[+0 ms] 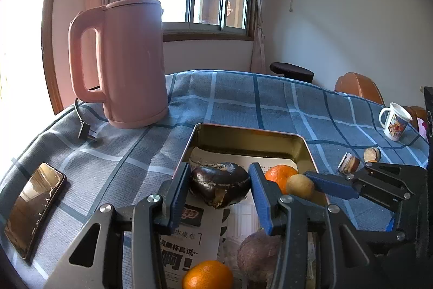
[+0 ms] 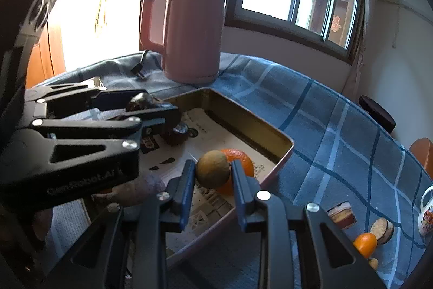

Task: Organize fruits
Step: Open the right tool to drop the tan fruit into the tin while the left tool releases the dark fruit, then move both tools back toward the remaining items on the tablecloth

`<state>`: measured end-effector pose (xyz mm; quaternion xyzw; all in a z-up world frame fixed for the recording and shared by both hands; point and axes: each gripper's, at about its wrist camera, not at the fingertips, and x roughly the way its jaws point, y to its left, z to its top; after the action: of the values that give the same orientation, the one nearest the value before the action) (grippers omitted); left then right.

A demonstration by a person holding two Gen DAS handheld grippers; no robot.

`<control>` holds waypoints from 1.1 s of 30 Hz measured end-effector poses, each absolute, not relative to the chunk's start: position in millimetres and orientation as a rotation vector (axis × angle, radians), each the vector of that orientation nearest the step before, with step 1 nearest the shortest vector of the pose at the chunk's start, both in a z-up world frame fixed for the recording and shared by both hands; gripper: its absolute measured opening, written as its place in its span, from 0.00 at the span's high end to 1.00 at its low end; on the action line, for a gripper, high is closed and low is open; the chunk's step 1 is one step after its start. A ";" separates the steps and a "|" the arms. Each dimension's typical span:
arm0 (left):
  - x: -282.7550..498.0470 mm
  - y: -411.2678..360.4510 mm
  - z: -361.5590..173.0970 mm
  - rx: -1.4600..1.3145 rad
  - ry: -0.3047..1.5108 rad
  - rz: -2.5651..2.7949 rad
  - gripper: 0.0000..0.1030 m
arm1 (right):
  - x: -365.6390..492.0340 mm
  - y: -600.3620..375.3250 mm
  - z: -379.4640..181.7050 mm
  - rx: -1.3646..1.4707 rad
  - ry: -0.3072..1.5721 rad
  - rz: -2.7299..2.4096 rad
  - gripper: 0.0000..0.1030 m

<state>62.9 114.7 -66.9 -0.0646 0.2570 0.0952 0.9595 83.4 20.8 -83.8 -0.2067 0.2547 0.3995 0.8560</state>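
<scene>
A gold metal tray (image 1: pixel 305 151) (image 2: pixel 270 134) lined with printed paper lies on the blue checked cloth. My left gripper (image 1: pixel 219 191) (image 2: pixel 146 104) is shut on a dark brown wrinkled fruit (image 1: pixel 219 183) (image 2: pixel 139 100) over the tray's left part. My right gripper (image 2: pixel 213 180) (image 1: pixel 308 182) is shut on a small round tan fruit (image 2: pixel 212 172) (image 1: pixel 300 186) over the tray's right side. An orange (image 1: pixel 278 174) (image 2: pixel 242 160) lies in the tray just behind it. Nearer me in the tray are a purple-brown fruit (image 1: pixel 257 253) (image 2: pixel 146 187) and a second orange (image 1: pixel 207 275).
A pink kettle (image 1: pixel 130 64) (image 2: pixel 194 34) stands behind the tray with its plug (image 1: pixel 86 130) on the cloth. A phone (image 1: pixel 35 207) lies at the left. At the right are a mug (image 1: pixel 395 121), small round items (image 1: pixel 349 161) (image 2: pixel 383 230) and a small orange fruit (image 2: pixel 365 244).
</scene>
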 end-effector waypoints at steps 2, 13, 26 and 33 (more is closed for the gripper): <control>62.4 113.9 -66.9 -0.129 0.520 0.194 0.55 | 83.9 22.2 -84.9 -0.440 0.543 0.838 0.71; 52.3 105.9 -59.6 -0.140 0.474 0.186 0.33 | 80.4 16.2 -81.5 -0.419 0.522 0.829 0.48; 55.4 44.1 -45.9 -0.082 0.447 0.064 0.31 | 109.8 -123.7 -64.9 -0.334 0.511 0.540 0.43; 69.8 -1.8 -45.1 -0.011 0.468 -0.022 0.31 | 138.2 -181.5 -73.6 -0.234 0.624 0.431 0.43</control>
<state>69.8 -1.8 -45.1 -0.0053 0.2321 -0.0111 0.9726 138.2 -181.5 -73.6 -0.1138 0.3039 0.2100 0.9223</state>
